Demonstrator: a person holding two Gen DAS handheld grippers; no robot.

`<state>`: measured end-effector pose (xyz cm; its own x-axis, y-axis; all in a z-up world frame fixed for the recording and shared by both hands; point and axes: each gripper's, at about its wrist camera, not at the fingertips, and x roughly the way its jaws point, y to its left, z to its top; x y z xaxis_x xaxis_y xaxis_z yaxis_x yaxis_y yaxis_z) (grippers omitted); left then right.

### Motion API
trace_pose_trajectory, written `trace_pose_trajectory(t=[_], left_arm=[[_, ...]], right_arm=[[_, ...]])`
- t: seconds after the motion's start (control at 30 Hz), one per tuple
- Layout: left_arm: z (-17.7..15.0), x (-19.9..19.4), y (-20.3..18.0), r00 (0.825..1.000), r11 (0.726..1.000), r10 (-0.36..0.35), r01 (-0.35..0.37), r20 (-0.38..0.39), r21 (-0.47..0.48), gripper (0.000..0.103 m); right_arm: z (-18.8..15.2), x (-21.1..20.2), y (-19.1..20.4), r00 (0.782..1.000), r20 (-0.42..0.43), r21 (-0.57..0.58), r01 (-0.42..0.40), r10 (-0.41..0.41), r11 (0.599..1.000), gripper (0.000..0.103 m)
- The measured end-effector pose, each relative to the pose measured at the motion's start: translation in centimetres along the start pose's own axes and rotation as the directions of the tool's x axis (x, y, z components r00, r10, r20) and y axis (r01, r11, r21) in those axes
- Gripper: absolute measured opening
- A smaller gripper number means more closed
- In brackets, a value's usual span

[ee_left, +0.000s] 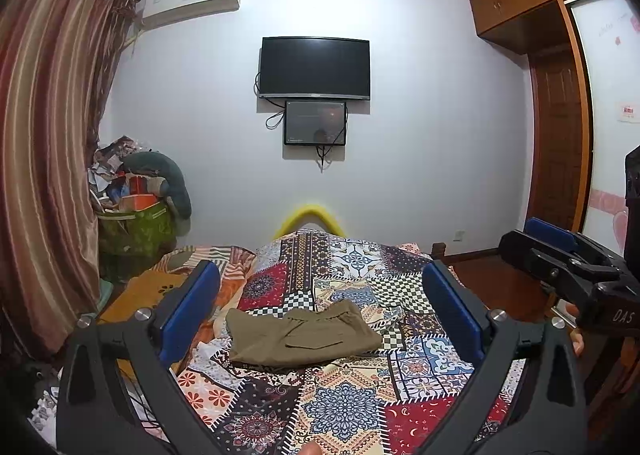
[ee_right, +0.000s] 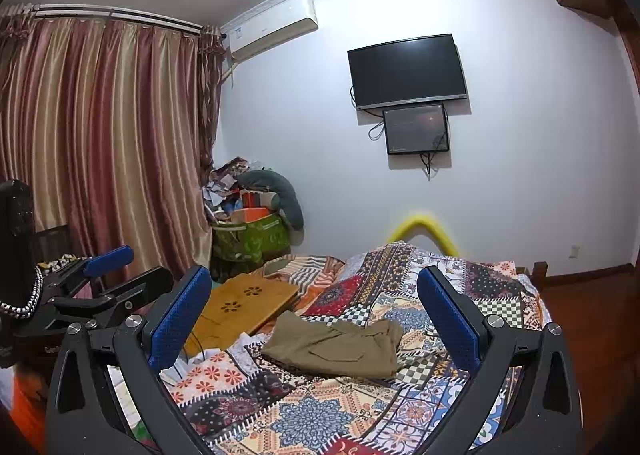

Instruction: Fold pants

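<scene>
Pants [ee_left: 302, 335] lay folded on the bed [ee_left: 344, 407] (seemingly finished); both grippers [ee_left: 320, 311] [ee_right: 314, 319] hung apart, needing only retreat.

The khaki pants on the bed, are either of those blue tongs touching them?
Apart. In both wrist views the pants lie folded on the quilt, beyond the open left tongs and right tongs.

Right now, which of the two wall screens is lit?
The smaller black-framed screen hanging below the large dark flat TV: it shows a faint greyish picture, while the TV is blank black.
</scene>
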<state>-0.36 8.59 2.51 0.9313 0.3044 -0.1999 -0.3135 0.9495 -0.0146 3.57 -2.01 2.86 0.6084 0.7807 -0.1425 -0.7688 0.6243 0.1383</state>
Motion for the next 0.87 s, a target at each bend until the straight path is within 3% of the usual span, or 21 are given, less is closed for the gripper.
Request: trace_pose_trajectory(t=[0.87], left_arm=[[-0.2,0.04,0.28,0.998,0.998,-0.055,0.055,-0.009,0.0,0.102]], right_arm=[[0.2,0.03,0.09,1.0,-0.01,0.006,-0.002,0.002,1.0,0.103]])
